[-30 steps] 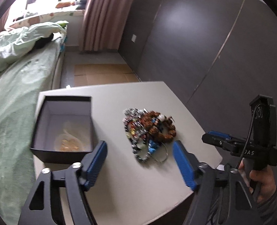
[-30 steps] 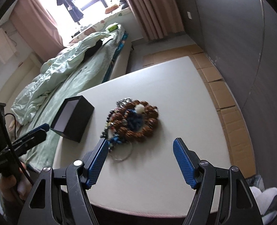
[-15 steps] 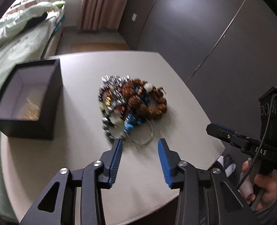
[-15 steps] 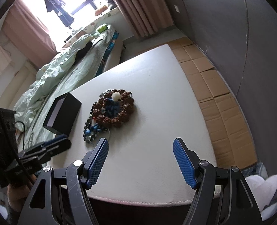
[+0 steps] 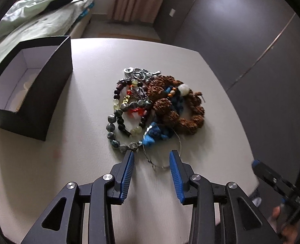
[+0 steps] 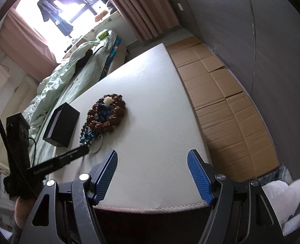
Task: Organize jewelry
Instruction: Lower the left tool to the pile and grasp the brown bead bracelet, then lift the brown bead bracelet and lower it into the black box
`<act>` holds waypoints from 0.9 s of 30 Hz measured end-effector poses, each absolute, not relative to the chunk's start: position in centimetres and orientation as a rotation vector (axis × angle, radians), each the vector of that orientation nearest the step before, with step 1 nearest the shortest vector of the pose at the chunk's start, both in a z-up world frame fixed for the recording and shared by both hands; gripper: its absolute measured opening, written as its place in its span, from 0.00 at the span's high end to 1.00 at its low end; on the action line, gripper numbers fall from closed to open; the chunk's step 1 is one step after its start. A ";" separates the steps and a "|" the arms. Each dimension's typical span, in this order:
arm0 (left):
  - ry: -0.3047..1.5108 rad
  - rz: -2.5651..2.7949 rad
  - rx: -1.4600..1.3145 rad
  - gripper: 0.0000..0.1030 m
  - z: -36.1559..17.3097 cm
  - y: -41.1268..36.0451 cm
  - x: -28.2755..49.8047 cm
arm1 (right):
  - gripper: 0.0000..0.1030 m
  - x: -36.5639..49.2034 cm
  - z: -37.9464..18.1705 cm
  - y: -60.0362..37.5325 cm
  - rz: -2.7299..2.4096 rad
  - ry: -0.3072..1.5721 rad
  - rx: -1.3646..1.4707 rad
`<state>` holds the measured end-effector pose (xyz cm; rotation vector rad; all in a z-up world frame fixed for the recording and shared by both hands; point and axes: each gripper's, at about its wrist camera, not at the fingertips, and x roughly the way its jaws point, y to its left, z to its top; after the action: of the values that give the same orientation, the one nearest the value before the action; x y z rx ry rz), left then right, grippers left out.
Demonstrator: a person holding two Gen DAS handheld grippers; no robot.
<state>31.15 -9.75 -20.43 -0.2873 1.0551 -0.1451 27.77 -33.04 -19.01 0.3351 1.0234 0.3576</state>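
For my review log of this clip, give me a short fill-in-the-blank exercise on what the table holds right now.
1. The black box sits on the white table with its lid ____.
2. The thin wire hoop lies between the ____ gripper's blue pads.
3. The brown bead bracelet encircles a ____ tassel.

Missing words: off; left; blue

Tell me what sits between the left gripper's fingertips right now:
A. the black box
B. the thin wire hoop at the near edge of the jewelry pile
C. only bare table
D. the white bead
B: in the left wrist view the thin wire hoop lies between the left gripper's fingertips, not yet pinched.
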 end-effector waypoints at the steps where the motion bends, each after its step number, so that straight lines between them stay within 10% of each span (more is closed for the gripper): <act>1: 1.051 -0.134 -0.274 0.70 -20.4 -9.9 31.3 | 0.31 27.7 -19.1 -33.2 0.361 1.022 0.340; 9: 1.056 -0.093 -0.160 0.97 -20.6 -10.3 30.9 | 0.31 27.5 -19.1 -33.5 0.364 1.014 0.344; 27: 0.931 -0.143 -0.217 0.98 -15.3 -6.3 29.4 | 0.31 29.3 -18.4 -28.8 0.457 1.021 0.308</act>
<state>29.44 -6.27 -15.34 -0.2174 0.9311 -0.1427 29.25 -28.84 -18.44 0.3083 1.0213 0.4571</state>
